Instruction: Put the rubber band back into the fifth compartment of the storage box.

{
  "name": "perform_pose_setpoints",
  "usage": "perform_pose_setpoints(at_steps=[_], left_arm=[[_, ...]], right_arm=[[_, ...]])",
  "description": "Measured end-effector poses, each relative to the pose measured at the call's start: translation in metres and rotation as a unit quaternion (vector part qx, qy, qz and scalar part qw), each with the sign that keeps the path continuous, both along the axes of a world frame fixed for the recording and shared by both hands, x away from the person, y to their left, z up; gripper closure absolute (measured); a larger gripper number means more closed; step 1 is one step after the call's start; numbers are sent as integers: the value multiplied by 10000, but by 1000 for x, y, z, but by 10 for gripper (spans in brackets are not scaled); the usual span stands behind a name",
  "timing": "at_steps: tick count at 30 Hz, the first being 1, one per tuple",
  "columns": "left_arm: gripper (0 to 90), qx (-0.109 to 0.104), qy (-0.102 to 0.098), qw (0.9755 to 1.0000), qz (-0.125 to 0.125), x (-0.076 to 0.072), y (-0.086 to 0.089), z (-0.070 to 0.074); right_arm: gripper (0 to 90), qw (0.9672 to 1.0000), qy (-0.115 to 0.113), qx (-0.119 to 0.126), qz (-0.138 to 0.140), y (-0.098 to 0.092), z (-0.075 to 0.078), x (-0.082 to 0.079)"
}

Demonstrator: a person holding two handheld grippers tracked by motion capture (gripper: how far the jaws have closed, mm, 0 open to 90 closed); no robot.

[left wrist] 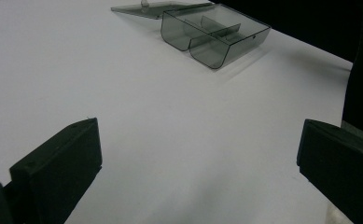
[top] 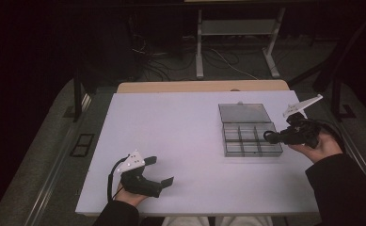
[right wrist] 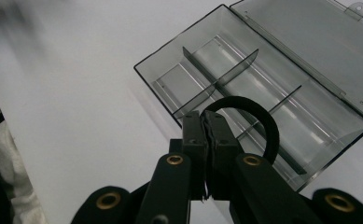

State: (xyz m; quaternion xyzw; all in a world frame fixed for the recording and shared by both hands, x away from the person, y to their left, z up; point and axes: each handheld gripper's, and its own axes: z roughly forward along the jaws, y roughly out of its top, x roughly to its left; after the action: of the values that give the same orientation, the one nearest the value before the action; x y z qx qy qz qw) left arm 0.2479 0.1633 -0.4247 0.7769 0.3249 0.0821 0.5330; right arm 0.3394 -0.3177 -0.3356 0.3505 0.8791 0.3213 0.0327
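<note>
Right hand (top: pixel 318 147): at the table's right edge, palm up under its gripper, dark sleeve entering from the bottom right corner of the high view.
Right gripper (top: pixel 271 137): pointing left, level, tips over the right rim of the organiser box; grey three-cornered plate raised above it.
Right gripper jaws: pressed together, pinching a black elastic band (right wrist: pixel 258 122); loop standing up beyond the tips in the right gripper view.
Black elastic band, place: off the table, clamped in the right gripper, hanging over the box's compartments; seen as a small ring (top: pixel 267 136) in the high view.
Left hand (top: pixel 130 194): near the table's front left corner, resting low, wrist coming in from the bottom edge.
Left gripper (top: pixel 161 170): aimed across the table toward the box, well apart from it.
Left gripper jaws: spread wide, nothing between them, bare white table (left wrist: pixel 137 116) below.
Organiser box (top: pixel 251 139): one, clear smoky plastic, on the right half of the table, lid (top: pixel 244 113) flipped open and lying flat behind it.
Compartments: six in the high view, two rows of three, nothing lying in them.
Grippers: two.
Elastic bands: one.
Hands: two.
Table: one, white top, wooden strip along the far edge.
</note>
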Motion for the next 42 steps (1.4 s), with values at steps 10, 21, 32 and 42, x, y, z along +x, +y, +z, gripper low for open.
perform_pose_setpoints(at_steps=[10, 21, 32, 42], left_arm=[[0, 1, -5, 10000, -13, 0, 0, 0], [0, -19, -5, 10000, -4, 0, 0, 0], [0, -4, -25, 10000, -19, 0, 1, 1], [0, -8, -26, 10000, -25, 0, 1, 1]], right_arm=[[874, 10000, 40, -23, -52, 5, 1, 16], [874, 9999, 38, 27, -118, 11, -9, 33], [872, 9999, 48, 49, -75, 21, -20, 44], [872, 10000, 53, 32, -50, 27, -31, 52]])
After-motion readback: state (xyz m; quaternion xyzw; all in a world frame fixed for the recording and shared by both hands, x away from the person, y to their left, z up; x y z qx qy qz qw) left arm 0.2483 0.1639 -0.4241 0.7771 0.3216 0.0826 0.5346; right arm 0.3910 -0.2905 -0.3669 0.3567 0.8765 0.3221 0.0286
